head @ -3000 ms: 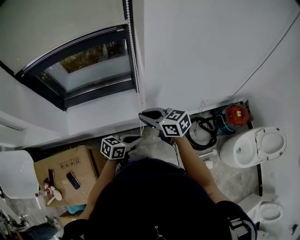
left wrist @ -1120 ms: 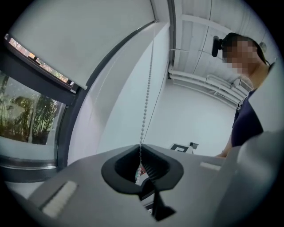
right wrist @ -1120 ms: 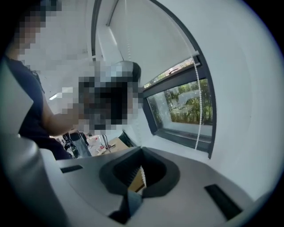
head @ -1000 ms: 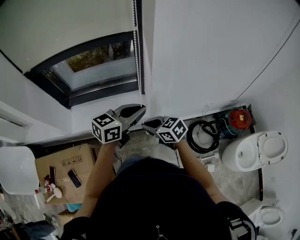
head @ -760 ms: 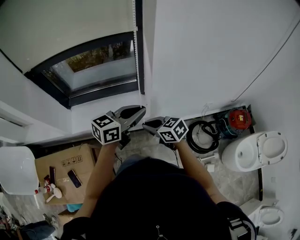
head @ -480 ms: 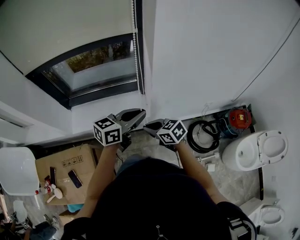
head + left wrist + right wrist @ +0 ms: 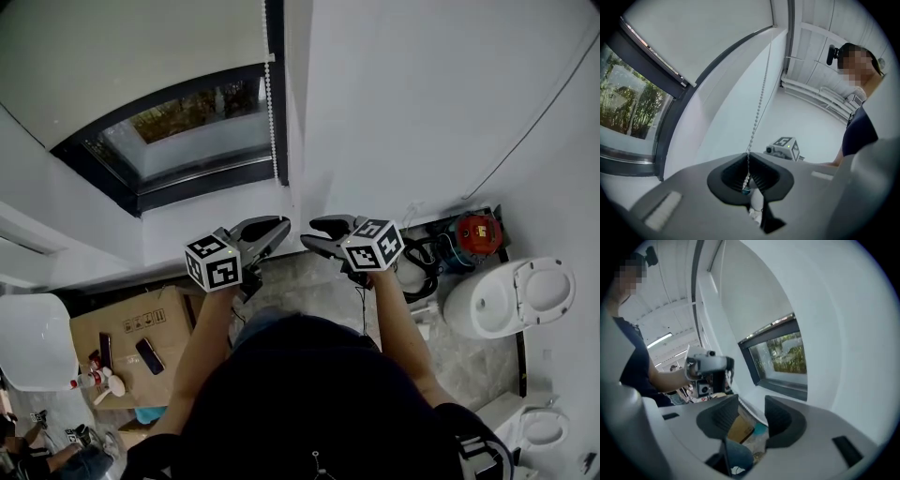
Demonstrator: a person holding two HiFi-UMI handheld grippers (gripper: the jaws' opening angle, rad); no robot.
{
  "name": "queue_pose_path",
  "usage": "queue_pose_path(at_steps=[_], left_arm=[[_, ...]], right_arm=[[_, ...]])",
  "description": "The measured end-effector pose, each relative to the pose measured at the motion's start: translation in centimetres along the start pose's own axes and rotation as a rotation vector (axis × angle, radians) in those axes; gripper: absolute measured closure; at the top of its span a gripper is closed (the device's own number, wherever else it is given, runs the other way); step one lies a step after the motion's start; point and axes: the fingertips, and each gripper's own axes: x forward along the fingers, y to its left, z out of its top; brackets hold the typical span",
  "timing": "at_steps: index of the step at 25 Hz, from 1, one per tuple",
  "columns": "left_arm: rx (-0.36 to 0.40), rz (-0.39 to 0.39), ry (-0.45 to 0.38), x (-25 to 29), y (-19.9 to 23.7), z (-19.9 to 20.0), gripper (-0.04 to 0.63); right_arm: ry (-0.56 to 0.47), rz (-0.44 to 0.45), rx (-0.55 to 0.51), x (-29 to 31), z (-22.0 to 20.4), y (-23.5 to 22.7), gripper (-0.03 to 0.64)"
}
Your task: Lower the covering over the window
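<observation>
Up at 11 o'clock in head view, white roller blind [image 7: 112,47] covers the upper part of the dark-framed window [image 7: 192,127]. Strip of glass under it is uncovered, greenery outside. Bead chain [image 7: 271,112] hangs along the frame's right edge and runs straight down to left gripper [image 7: 278,227] at its 6 o'clock. Left gripper view: jaws clenched on the chain, beads pinched between the ribbed pads, chain straight going up from there. Right gripper [image 7: 317,234] sits just at 3 o'clock of the left one, apart from it, not touching the chain. Its jaws have just been opening; now released, pads apart, nothing between them, only floor clutter seen through the gap. Person's arms hold both. Floor: cardboard box [image 7: 131,333] at 8 o'clock, toilet [image 7: 511,295] at 3 o'clock, red device [image 7: 475,232] and black hose coil [image 7: 424,262] between toilet and right gripper.
</observation>
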Motion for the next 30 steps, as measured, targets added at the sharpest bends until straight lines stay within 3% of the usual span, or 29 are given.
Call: queue_pose_path(at_steps=[6,11,15,22,26,30], left_arm=[[0.002,-0.007,0.002,0.0,-0.2,-0.2,0.577],[0.000,-0.013,0.007,0.3,-0.8,-0.6,0.580],[-0.005,-0.013,-0.003,0.1,-1.1,-0.8,0.581],[-0.005,-0.006,-0.006,0.1,-0.9,-0.7,0.581],[0.009,-0.008,0.069,0.2,-0.8,-2.7,0.581],[-0.044,0.009,0.120,0.1,0.0,-5.6,0.581]], right_arm=[[-0.259,0.026,-0.153,-3.9,10.7,3.9,0.474],[-0.392,0.036,-0.199,-4.6,15.5,5.5,0.475],[-0.412,0.065,-0.225,-4.3,17.2,6.6,0.482],[-0.429,0.072,-0.192,-3.5,18.6,6.9,0.603],[-0.367,0.041,-0.192,-2.4,17.1,6.0,0.604],[-0.308,0.030,-0.162,-1.2,14.4,5.0,0.604]])
